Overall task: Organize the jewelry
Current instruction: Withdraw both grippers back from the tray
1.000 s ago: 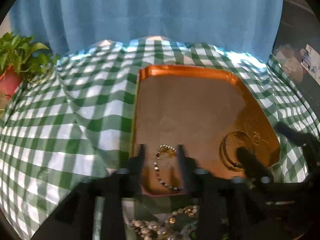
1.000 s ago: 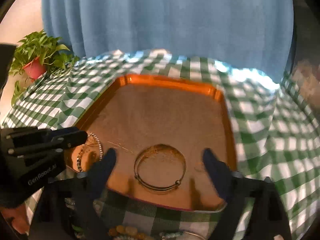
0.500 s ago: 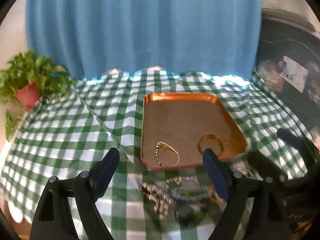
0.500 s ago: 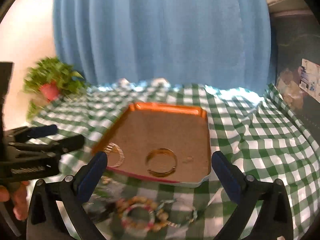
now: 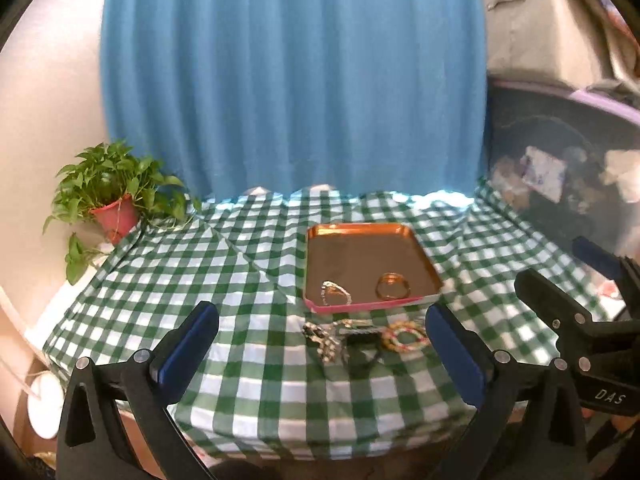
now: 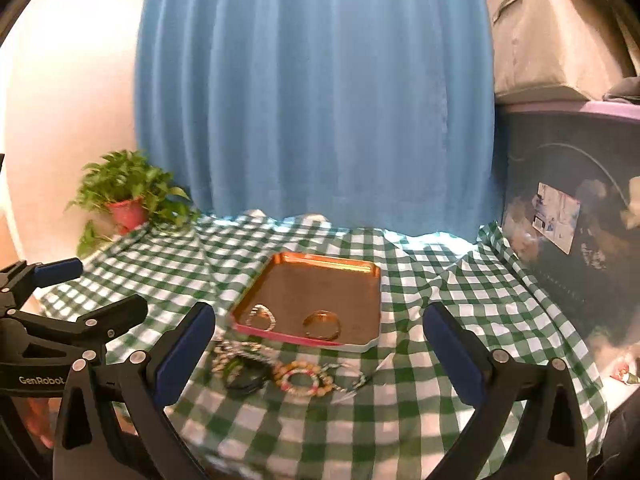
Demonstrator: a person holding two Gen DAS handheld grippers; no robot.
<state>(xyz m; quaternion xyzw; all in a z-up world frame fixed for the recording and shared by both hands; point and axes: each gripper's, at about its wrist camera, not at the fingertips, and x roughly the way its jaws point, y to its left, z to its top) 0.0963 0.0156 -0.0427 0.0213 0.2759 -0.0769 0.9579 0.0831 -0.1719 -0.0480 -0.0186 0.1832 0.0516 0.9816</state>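
Note:
A copper tray lies on the green checked cloth. In it are a beaded chain bracelet and a gold bangle. A heap of loose jewelry lies on the cloth in front of the tray, with a colourful bead bracelet and a dark bracelet. My left gripper and my right gripper are both open, empty and held back from the table, well short of the heap.
A potted plant stands at the table's far left corner. A blue curtain hangs behind. A dark storage bin with a grey box on top stands at the right. The table's front edge is near.
Both grippers have pulled back and up from the tray. The left jaws, narrow around the beaded bracelet a second ago, are now wide open; the bracelet stays in the tray.

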